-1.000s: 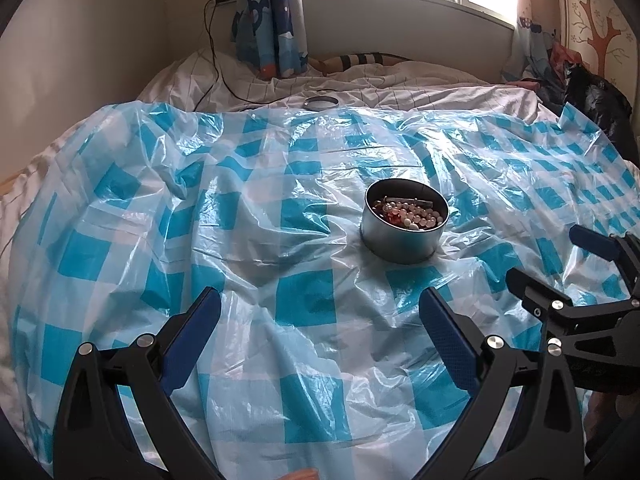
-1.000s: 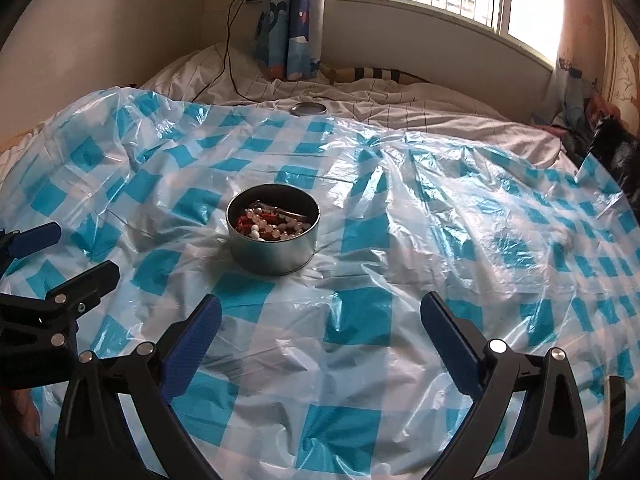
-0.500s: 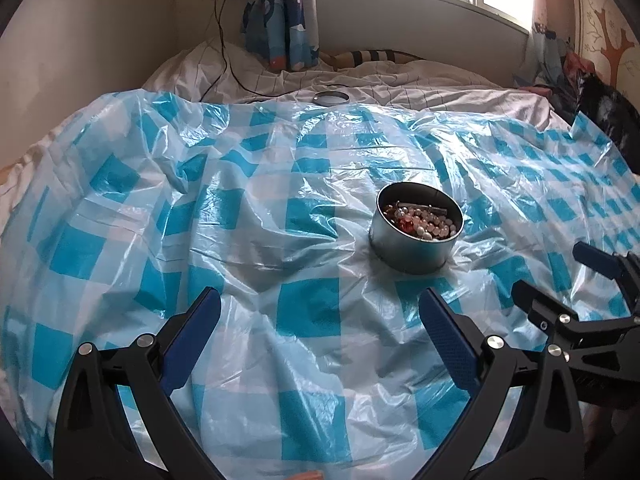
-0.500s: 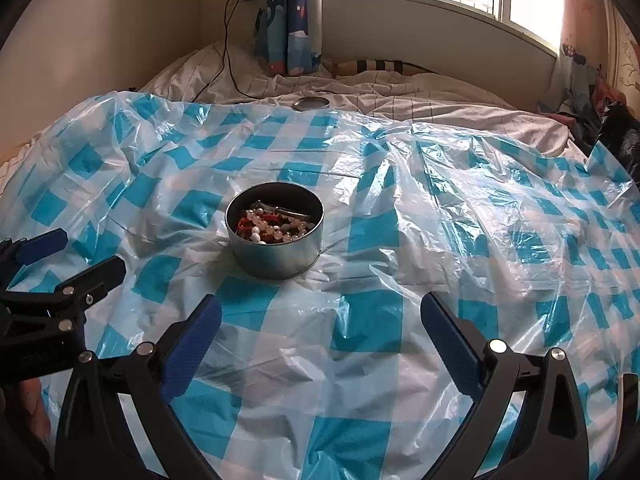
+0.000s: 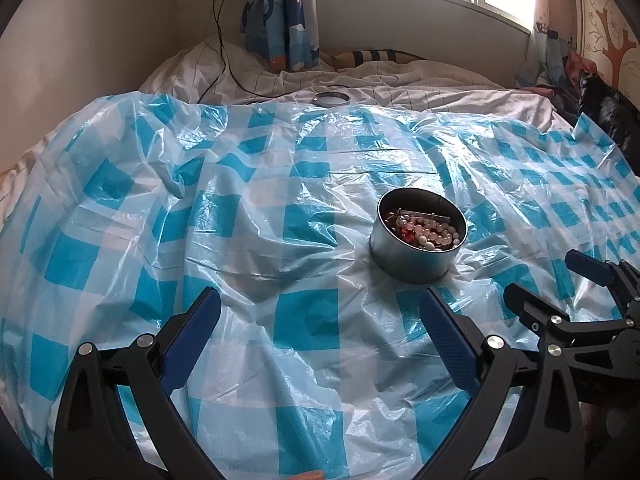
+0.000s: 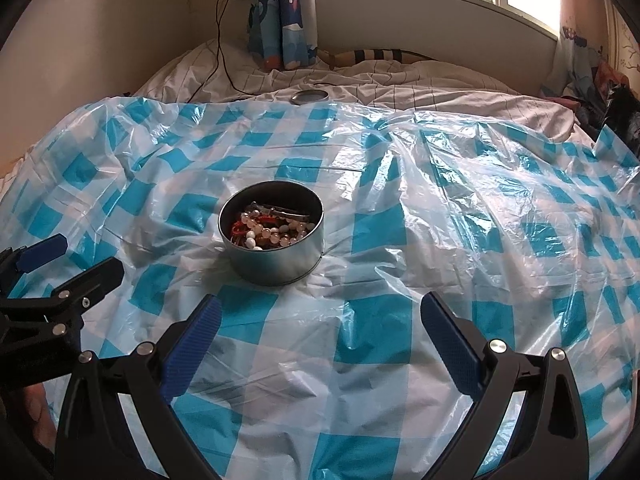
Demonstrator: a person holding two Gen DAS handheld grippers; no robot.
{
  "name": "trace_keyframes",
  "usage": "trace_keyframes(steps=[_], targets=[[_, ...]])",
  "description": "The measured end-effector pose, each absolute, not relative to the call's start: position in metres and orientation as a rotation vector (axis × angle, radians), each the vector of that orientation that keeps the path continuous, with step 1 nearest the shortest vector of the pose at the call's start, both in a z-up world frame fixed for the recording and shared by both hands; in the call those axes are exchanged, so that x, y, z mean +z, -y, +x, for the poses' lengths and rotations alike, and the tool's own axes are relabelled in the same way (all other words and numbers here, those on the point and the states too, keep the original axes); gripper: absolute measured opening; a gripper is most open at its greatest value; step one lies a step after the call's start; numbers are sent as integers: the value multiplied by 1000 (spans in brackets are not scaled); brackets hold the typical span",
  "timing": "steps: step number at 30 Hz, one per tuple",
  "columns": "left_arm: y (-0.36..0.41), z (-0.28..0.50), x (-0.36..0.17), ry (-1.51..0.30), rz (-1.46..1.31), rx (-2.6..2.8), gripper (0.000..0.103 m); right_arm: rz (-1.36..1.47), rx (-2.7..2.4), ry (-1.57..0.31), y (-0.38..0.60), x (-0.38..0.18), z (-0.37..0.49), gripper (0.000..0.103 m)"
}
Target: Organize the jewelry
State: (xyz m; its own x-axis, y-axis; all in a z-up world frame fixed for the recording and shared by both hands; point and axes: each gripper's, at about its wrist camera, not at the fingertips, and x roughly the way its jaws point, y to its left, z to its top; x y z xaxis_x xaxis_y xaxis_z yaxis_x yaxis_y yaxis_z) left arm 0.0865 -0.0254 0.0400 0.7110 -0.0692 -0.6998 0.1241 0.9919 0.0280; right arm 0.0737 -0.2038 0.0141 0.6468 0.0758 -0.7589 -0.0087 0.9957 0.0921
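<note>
A round metal tin stands open on a blue-and-white checked plastic sheet. It holds a heap of pale and red beaded jewelry and a metal clip. The tin also shows in the right wrist view, with the beads inside. My left gripper is open and empty, short of the tin and to its left. My right gripper is open and empty, short of the tin and to its right. Each gripper shows at the edge of the other's view, the right one and the left one.
A round metal lid lies at the far edge of the sheet on the white bedding; it also shows in the right wrist view. A black cable runs down from a wall socket. A curtain and window are behind. Dark clothes lie far right.
Both grippers have drawn a little closer to the tin, and both views have tilted up slightly. Both stay open and empty. The tin has not moved.
</note>
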Motion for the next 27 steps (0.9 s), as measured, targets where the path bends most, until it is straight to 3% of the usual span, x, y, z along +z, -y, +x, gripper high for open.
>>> trace_keyframes(steps=[27], targets=[[31, 89, 33, -787, 126, -95, 95, 82, 47, -890, 204, 3, 76, 95]])
